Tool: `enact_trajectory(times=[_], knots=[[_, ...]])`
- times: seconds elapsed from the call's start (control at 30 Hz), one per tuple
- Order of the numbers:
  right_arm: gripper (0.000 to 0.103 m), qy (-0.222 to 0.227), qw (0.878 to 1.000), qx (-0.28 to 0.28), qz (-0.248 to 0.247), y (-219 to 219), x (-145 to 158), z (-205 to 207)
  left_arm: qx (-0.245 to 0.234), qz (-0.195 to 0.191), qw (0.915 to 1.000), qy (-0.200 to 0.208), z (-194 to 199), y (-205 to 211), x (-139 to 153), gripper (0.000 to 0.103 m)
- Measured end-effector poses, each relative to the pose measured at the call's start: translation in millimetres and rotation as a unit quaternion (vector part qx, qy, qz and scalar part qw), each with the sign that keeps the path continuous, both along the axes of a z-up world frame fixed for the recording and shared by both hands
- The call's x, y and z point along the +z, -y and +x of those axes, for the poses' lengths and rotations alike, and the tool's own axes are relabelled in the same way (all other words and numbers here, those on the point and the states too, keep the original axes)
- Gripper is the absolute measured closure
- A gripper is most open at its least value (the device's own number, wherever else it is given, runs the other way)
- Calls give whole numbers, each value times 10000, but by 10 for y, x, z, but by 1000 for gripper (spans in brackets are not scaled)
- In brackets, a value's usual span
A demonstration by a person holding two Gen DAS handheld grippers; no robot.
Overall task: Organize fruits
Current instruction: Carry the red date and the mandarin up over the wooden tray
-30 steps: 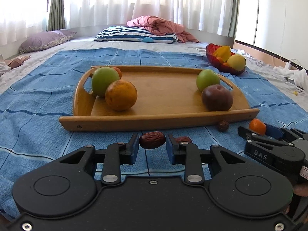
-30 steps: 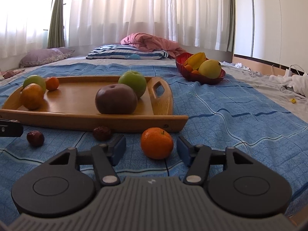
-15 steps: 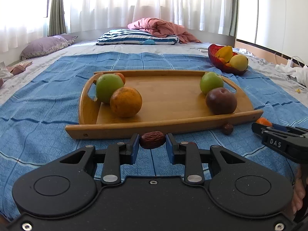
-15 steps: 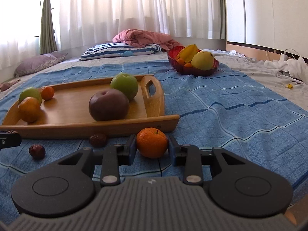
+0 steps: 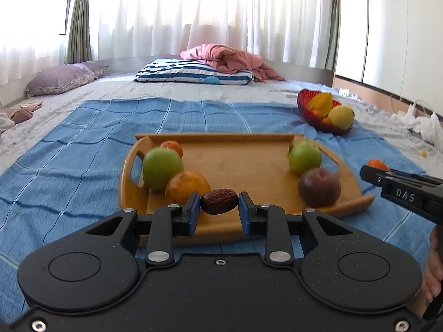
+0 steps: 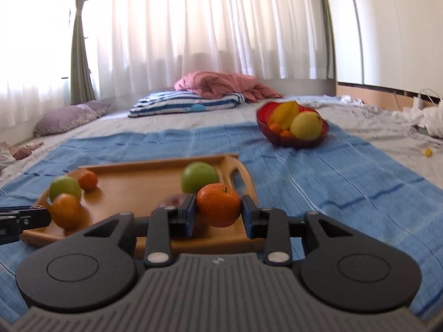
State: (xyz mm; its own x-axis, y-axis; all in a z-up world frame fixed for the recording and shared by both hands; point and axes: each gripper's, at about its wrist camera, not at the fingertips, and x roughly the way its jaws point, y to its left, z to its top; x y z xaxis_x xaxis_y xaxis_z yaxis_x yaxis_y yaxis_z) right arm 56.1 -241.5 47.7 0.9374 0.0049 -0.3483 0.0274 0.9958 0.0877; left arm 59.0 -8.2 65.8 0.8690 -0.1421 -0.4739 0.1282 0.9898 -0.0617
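The left tongs [image 5: 219,207] grasp a wrinkled red date [image 5: 219,201] between their pads, held above the near edge of the wooden tray [image 5: 249,171]. The right tongs [image 6: 218,210] are clenched on a mandarin [image 6: 218,205], held over the tray's near right corner, on the blue bedspread [image 6: 332,182].

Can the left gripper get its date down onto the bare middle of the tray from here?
Probably yes. The left gripper, shut on the date, is over the tray's near edge, and the wood ahead looks bare between the orange and the dark plum.
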Motion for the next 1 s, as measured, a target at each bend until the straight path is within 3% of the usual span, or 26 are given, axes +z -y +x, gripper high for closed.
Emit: enact_trajectory(times=[0.4,0.63,0.83,1.0], knots=[[64,-107,9982,561,172,-204,334,524,-77,-186,9998,52,445,-155,370,75],[64,-591,9947,814,232,-332,315,888,-134,-366,9985,-381,830,-178,363,75],[64,-1133,9889,936,200,-405,335,1277,-148,-134,9980,-606,1121,-118,299,75],[64,-1600,9828,896,214,-425,412,1689,-52,-261,9957,-888,1470,-145,308,75]])
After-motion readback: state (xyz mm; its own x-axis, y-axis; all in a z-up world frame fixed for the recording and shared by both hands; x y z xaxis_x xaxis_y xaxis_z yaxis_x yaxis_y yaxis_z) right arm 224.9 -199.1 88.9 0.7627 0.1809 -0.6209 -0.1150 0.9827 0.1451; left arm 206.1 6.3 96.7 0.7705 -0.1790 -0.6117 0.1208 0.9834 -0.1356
